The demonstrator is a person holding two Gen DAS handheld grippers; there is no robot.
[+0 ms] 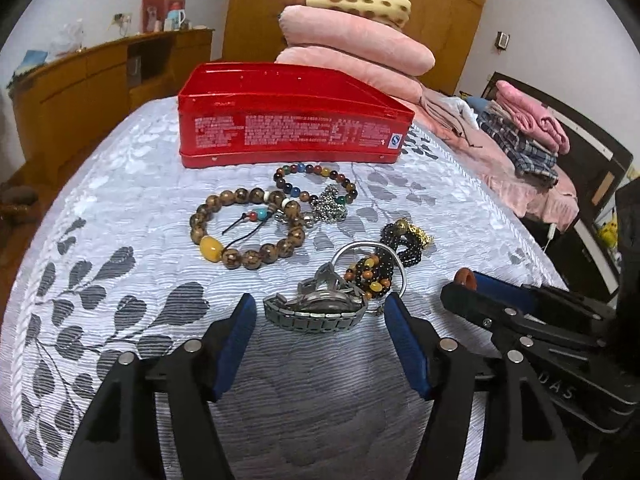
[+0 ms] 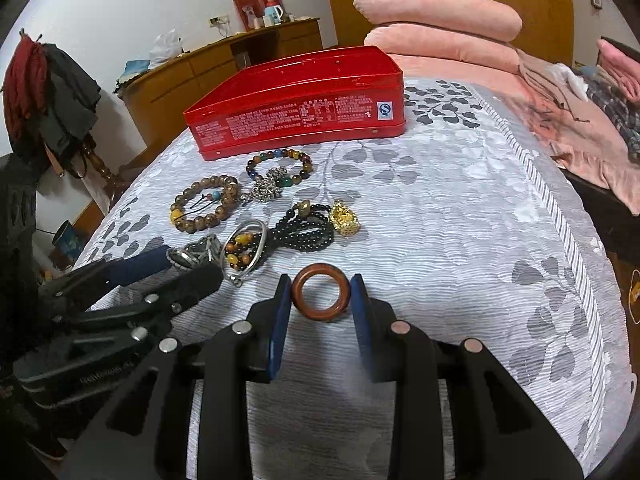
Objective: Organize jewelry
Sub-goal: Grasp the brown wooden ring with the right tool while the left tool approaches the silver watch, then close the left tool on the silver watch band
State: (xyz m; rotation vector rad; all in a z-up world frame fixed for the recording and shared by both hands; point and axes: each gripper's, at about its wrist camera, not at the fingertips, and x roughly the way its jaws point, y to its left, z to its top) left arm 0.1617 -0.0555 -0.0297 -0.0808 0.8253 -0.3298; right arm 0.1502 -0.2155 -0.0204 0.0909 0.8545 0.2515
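Observation:
My left gripper (image 1: 318,304) is open over the bedspread, and a silver metal watch (image 1: 316,314) lies between its blue pads without touching them. To its right, my right gripper (image 2: 320,285) is shut on a brown wooden ring (image 2: 320,312), held upright just above the cover. Beyond the watch lie a silver bangle (image 1: 362,246) around an amber-and-black bead bracelet (image 1: 372,276), a black bead strand with a gold charm (image 2: 345,218), a brown wooden bead bracelet (image 1: 244,232), a multicoloured bead bracelet (image 1: 316,176) and a silver chain (image 1: 330,206). Behind them stands a red tin (image 1: 292,128), open-topped.
The grey leaf-patterned bedspread (image 2: 460,240) falls away at its right edge. Folded pink blankets (image 1: 352,48) are stacked behind the tin, and a pile of clothes (image 1: 520,132) lies to the right. A wooden cabinet (image 1: 100,80) runs along the left wall.

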